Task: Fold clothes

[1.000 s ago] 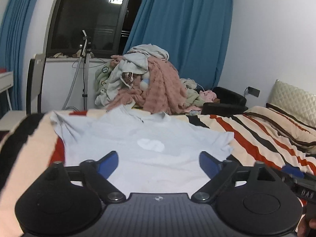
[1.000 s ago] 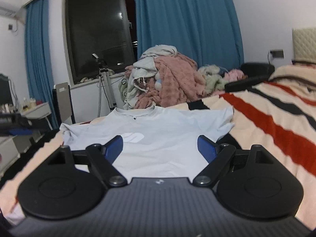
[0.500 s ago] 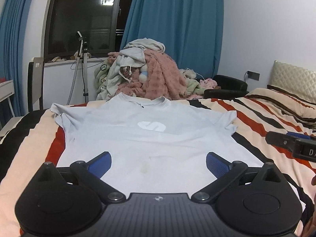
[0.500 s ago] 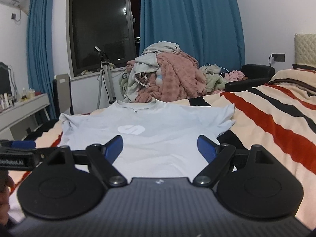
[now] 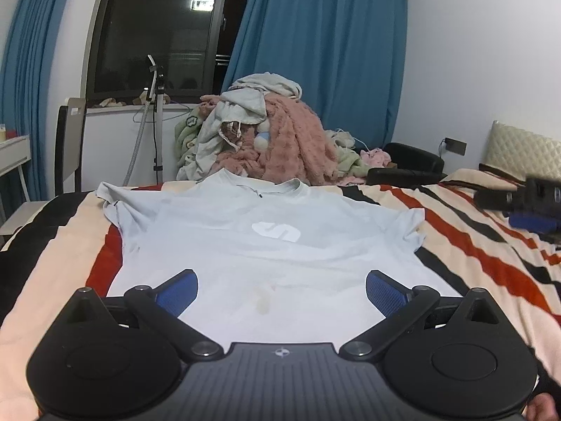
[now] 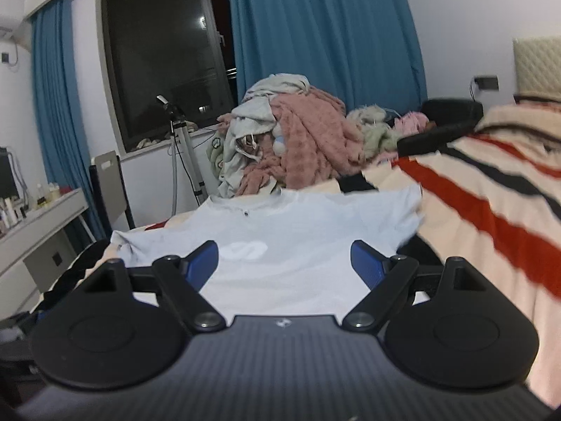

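Observation:
A pale blue T-shirt (image 5: pixel 273 242) with a white logo lies spread flat, front up, on the striped bedspread (image 5: pixel 491 256), collar toward the far edge. It also shows in the right wrist view (image 6: pixel 298 242). My left gripper (image 5: pixel 280 289) is open and empty, above the shirt's near hem. My right gripper (image 6: pixel 284 263) is open and empty, above the shirt's lower right part. The right gripper also appears blurred at the right edge of the left wrist view (image 5: pixel 526 203).
A heap of clothes and a pink blanket (image 5: pixel 277 144) stands behind the shirt's collar. A tripod (image 5: pixel 157 119) and a chair (image 5: pixel 70 147) stand by the window. A desk (image 6: pixel 38 224) is at the left. A black armchair (image 5: pixel 410 165) stands at the back right.
Both grippers have risen and tilted, so the whole shirt comes into view. The right gripper has swung right and tilted, with motion blur on the bedspread. Both stay open.

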Demonstrator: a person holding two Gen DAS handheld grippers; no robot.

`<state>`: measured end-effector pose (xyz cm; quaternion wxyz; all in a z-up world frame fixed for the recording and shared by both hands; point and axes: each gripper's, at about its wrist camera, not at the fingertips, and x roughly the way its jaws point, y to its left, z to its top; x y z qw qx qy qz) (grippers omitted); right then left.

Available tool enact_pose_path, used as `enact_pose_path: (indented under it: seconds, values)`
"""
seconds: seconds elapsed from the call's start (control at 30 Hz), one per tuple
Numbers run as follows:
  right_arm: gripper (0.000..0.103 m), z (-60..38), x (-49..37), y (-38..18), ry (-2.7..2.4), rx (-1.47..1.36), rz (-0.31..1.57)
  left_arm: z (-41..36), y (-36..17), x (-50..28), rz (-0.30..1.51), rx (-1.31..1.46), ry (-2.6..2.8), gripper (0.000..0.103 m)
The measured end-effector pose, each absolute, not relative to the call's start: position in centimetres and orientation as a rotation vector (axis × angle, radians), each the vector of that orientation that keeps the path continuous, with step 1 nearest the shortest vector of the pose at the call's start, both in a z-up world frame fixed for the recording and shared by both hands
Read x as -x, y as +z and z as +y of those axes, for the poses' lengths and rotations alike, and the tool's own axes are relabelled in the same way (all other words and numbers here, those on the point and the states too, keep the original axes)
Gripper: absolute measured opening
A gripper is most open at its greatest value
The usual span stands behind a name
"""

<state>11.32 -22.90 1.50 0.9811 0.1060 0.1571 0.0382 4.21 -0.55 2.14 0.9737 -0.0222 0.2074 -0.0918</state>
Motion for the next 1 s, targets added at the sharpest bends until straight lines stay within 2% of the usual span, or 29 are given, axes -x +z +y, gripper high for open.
enact_pose_path:
  seconds: [0.17,0.3,0.47,0.53,0.77,0.87,1.0]
  values:
    - [0.084,-23.7,-15.5,5.1,0.124,-0.29,0.411,0.5,6.1,-6.2,0.4,0.103,-0.137,0.103]
    - [0.084,-26.1,-19.3,4.9,0.123,-0.356,0.384,0.5,7.0,-8.0,0.412,0.163,-0.128,0.103]
    - [0.083,-32.1,-24.5,-0.7,0.064,-0.518,0.376,-0.4,4.4,-10.2,0.451,0.167,-0.115,0.103]
    - [0.078,-34.6,-26.4,-4.1,0.028,-0.588,0.406,-0.4,2.7,-10.9,0.47,0.175,-0.107,0.103]
    - [0.078,-40.1,-33.5,-15.5,-0.055,-0.783,0.484,0.2,-2.4,-14.9,0.521,0.155,-0.043,0.103]
    - [0.078,-41.3,-37.2,-18.6,-0.059,-0.814,0.487,0.5,-3.8,-16.7,0.525,0.148,-0.03,0.103]
    - [0.079,-41.2,-41.7,-20.0,-0.064,-0.771,0.418,1.0,-5.6,-19.1,0.533,0.141,0.003,0.103]
